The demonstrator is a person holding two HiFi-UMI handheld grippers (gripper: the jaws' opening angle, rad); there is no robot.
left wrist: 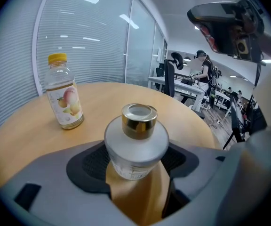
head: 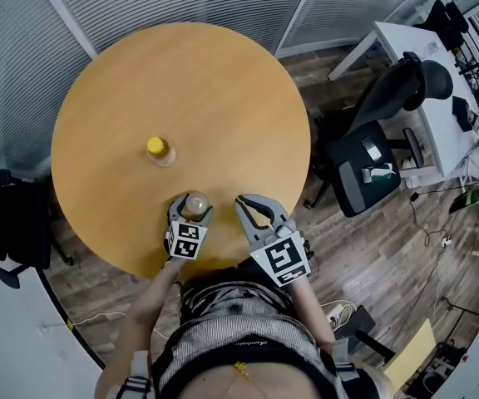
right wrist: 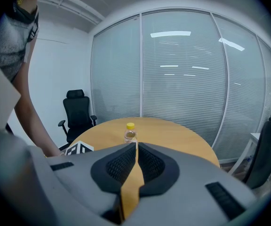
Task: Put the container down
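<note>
The container (head: 196, 201), a frosted white jar with a gold cap (left wrist: 138, 120), stands upright between the jaws of my left gripper (head: 192, 209) near the front edge of the round wooden table (head: 223, 98). In the left gripper view the left gripper (left wrist: 136, 160) is shut on the jar's body (left wrist: 135, 147); whether its base touches the table is hidden. My right gripper (head: 250, 205) hovers just right of it, over the table edge. In the right gripper view its pads (right wrist: 147, 164) meet, so the right gripper (right wrist: 135, 148) is shut and holds nothing.
A clear drink bottle with a yellow cap (head: 160, 150) (left wrist: 65, 92) (right wrist: 130, 132) stands farther in on the table. Office chairs (head: 364, 169) and a white desk (head: 414, 73) are at the right, a black chair (right wrist: 77, 110) at the left. Blinded glass walls lie behind.
</note>
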